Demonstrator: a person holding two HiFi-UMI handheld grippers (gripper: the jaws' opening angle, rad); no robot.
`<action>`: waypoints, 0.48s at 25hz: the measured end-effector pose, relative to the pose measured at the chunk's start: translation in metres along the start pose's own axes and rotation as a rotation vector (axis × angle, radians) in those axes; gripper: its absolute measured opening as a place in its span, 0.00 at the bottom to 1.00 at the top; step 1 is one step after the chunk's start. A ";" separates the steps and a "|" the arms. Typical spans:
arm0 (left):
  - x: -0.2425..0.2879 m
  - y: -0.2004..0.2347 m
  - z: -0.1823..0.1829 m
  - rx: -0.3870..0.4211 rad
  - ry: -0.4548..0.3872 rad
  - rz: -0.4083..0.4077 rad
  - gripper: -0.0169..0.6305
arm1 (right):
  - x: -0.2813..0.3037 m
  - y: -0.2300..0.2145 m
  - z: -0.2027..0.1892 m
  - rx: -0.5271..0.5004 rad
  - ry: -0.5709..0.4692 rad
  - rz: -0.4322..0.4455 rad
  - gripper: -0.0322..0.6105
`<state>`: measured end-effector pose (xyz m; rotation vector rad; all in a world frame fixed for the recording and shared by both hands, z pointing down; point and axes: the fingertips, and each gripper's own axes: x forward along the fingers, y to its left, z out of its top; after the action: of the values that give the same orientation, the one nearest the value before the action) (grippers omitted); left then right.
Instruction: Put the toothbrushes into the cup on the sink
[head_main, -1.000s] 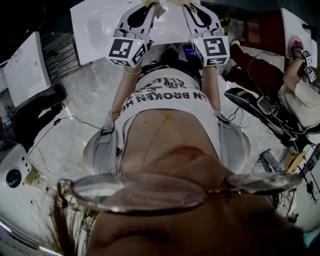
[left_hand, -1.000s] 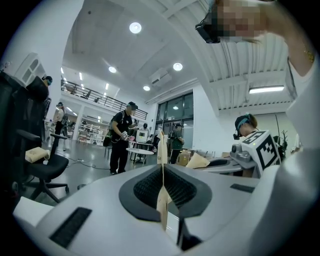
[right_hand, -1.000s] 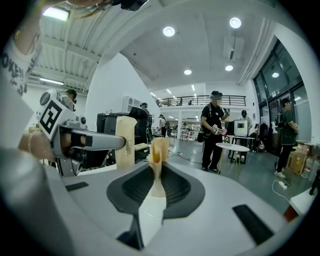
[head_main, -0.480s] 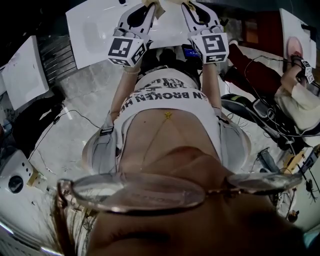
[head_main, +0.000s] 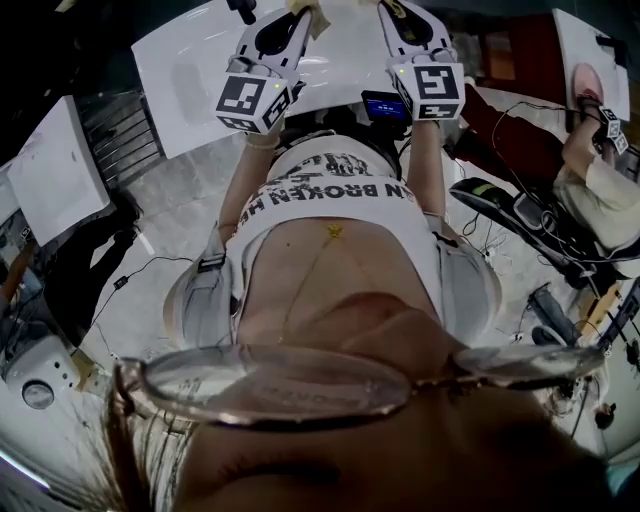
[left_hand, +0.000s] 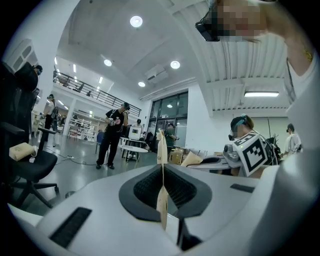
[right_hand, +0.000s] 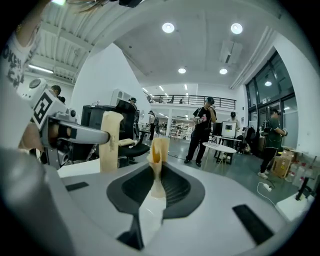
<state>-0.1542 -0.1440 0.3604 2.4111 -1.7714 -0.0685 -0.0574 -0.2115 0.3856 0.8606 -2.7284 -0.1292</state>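
No toothbrush and no cup shows in any view. In the head view both grippers are held out level in front of the person's chest, over the near edge of a white slab (head_main: 195, 70) with a shallow basin shape. My left gripper (head_main: 303, 14) has its tan pads pressed together with nothing between them; the left gripper view shows them (left_hand: 162, 150) as one thin line. The pads of my right gripper (head_main: 388, 8) also meet in the right gripper view (right_hand: 159, 150), and they are empty. Each gripper appears in the other's view: the right one's marker cube (left_hand: 252, 152) and the left one's pad (right_hand: 109, 141).
This is a large hall with several people standing at desks (right_hand: 202, 127). A black office chair (left_hand: 30, 167) stands at the left. Cables and gear (head_main: 520, 215) lie on the floor at the right beside a seated person (head_main: 600, 185). White panels (head_main: 55, 155) lean at the left.
The floor and the white slab have slid down and left in the head view as the person moved on. The right gripper's cube sits slightly higher. Both pairs of jaws stay closed.
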 end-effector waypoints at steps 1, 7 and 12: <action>0.000 0.003 -0.001 -0.003 0.003 0.000 0.06 | 0.003 -0.006 -0.001 -0.003 0.005 -0.015 0.14; -0.001 0.024 -0.001 -0.025 0.013 0.013 0.06 | 0.020 -0.034 -0.002 -0.011 0.041 -0.079 0.14; -0.003 0.039 0.000 -0.030 0.014 0.033 0.06 | 0.034 -0.050 -0.008 -0.008 0.064 -0.111 0.14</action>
<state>-0.1918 -0.1525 0.3662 2.3550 -1.7907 -0.0735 -0.0546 -0.2717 0.3932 0.9974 -2.6196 -0.1319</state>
